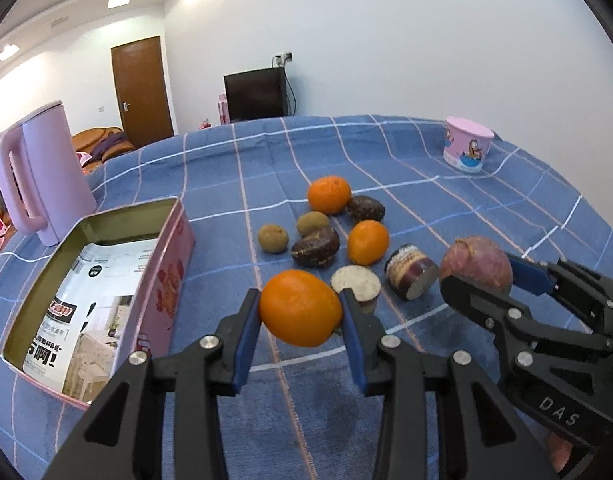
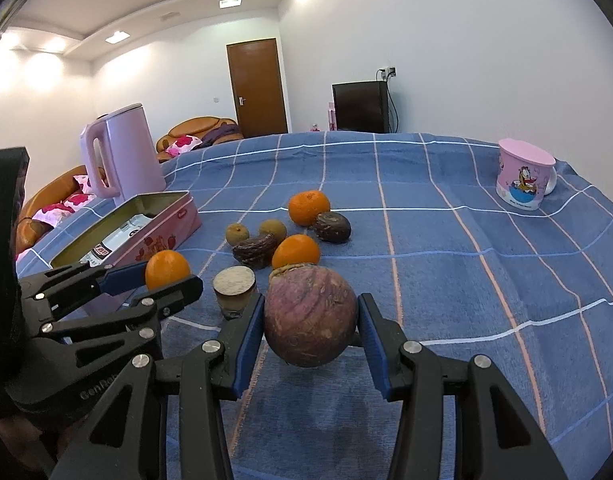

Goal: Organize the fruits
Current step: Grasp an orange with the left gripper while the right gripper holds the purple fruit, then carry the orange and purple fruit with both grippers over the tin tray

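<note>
The left gripper (image 1: 300,308) is clamped on an orange (image 1: 300,307), blue pads pressed to its two sides, the fruit lifted clear of the blue checked cloth (image 1: 386,152). Beside it on its right, the right gripper (image 2: 311,320) is closed the same way on a round purple-brown fruit (image 2: 309,315), also held off the cloth. Just ahead of the left gripper sit two cut cane pieces (image 1: 356,286), one upright, one tipped on its side further right. Beyond them lies the loose cluster: two more oranges (image 1: 367,242), two dark wrinkled passion fruits (image 1: 315,246) and two small brownish fruits (image 1: 273,238), several touching. To the left gripper's near left stands the open pink tin (image 1: 178,272), a printed leaflet in its bottom and no fruit visible inside. Further left is a pink kettle (image 1: 42,176); far off to the right, a pink cup (image 1: 466,144). By my reading, both pickups are made and the carry is the step in hand. The next move calls for swinging the orange left over the tin's wall, lowering it inside, then releasing; the purple fruit likely follows, one hand at a time so the grippers do not collide.
</note>
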`<state>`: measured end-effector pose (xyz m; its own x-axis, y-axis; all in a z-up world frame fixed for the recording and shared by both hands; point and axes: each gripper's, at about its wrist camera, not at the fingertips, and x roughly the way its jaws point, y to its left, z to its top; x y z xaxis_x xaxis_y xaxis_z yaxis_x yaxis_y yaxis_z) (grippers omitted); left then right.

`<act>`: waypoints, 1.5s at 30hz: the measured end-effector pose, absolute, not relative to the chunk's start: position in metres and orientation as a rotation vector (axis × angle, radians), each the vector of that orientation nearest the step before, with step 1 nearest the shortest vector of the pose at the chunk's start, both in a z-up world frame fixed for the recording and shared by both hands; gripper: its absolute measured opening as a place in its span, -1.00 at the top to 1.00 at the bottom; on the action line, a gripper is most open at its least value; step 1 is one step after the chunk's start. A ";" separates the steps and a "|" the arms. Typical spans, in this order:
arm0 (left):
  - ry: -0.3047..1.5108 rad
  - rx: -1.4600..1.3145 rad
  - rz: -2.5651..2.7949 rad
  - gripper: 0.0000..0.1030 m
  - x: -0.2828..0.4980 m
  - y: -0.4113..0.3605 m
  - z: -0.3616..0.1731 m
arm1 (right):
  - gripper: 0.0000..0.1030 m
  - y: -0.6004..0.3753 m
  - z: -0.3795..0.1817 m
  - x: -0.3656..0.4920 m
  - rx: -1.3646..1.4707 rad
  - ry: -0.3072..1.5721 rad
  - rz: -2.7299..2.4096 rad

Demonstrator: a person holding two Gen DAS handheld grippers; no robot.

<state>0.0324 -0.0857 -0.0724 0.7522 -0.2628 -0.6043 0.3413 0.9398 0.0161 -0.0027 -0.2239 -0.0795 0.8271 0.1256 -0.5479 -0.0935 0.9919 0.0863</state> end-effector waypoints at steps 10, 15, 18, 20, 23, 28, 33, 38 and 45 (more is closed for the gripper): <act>0.603 0.100 -0.326 0.21 0.027 -0.080 -0.069 | 0.06 -0.221 -0.078 -0.007 0.042 0.557 0.130; 0.585 0.081 -0.323 0.21 0.025 -0.075 -0.067 | 0.06 -0.220 -0.076 -0.010 0.037 0.537 0.138; 0.574 0.073 -0.320 0.21 0.024 -0.074 -0.066 | 0.06 -0.219 -0.076 -0.011 0.033 0.528 0.142; 0.569 0.069 -0.320 0.21 0.023 -0.073 -0.065 | 0.06 -0.219 -0.076 -0.012 0.031 0.525 0.144; 0.559 0.064 -0.316 0.21 0.022 -0.072 -0.064 | 0.06 -0.219 -0.075 -0.013 0.031 0.518 0.147; 0.539 0.057 -0.315 0.21 0.019 -0.069 -0.062 | 0.06 -0.218 -0.074 -0.016 0.026 0.501 0.156; 0.507 0.051 -0.312 0.21 0.014 -0.067 -0.060 | 0.06 -0.218 -0.074 -0.017 0.022 0.492 0.161; 0.489 0.043 -0.314 0.21 0.012 -0.066 -0.058 | 0.06 -0.218 -0.074 -0.019 0.020 0.481 0.165; 0.467 0.033 -0.317 0.21 0.008 -0.064 -0.056 | 0.06 -0.217 -0.072 -0.021 0.016 0.465 0.172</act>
